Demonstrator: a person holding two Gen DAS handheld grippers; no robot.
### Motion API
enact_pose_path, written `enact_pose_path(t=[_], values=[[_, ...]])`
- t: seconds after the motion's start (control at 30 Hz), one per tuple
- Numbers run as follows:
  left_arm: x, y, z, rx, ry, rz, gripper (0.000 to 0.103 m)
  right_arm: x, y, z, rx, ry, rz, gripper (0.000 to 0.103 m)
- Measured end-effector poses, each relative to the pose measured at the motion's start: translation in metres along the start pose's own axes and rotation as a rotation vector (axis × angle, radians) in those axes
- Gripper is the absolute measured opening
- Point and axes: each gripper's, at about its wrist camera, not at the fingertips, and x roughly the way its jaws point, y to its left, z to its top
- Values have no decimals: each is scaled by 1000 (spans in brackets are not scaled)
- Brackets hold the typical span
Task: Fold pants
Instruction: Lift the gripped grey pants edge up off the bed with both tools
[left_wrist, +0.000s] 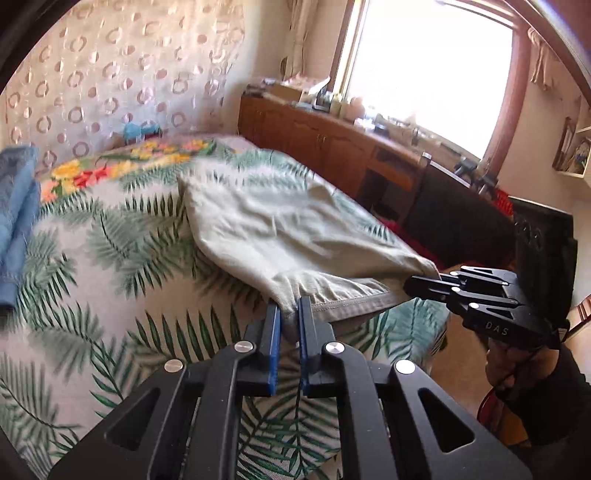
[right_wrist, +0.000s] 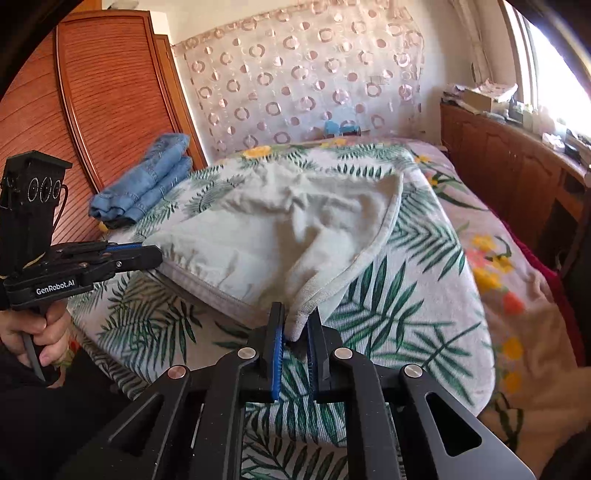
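Pale grey-green pants (left_wrist: 280, 229) spread on fern-print bed cover (left_wrist: 110, 258); left gripper (left_wrist: 290, 314) pinches near hem corner, jaws narrow on fabric; right gripper (right_wrist: 295, 321) pinches opposite hem corner; folded denim (right_wrist: 147, 177) beside wardrobe (right_wrist: 103, 85).

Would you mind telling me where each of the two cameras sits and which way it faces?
Left wrist view: rides on the left tongs, looking forward and down across the bed toward the window; it shows its own tongs shut on the pale pants, plus the right tongs gripping the same hem.
Right wrist view: rides on the right tongs, facing the headboard and folded jeans; it shows the left tongs and the left hand.
Shared: pants, leaf-print bed, jeans, both tongs.
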Motion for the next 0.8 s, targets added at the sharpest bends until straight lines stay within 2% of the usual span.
enact_pose_path(t=[0.27,0.43,0.8], values=[[-38,1,37,24,-117,10,9,-29,10,34,-49,-107,13,11],[-70,12,55,6,-197,31,9,-48,25,61,-98,-180,36,11],[-138,25,85,48,-336,115,9,-84,72,106,-219,-318,78,11]])
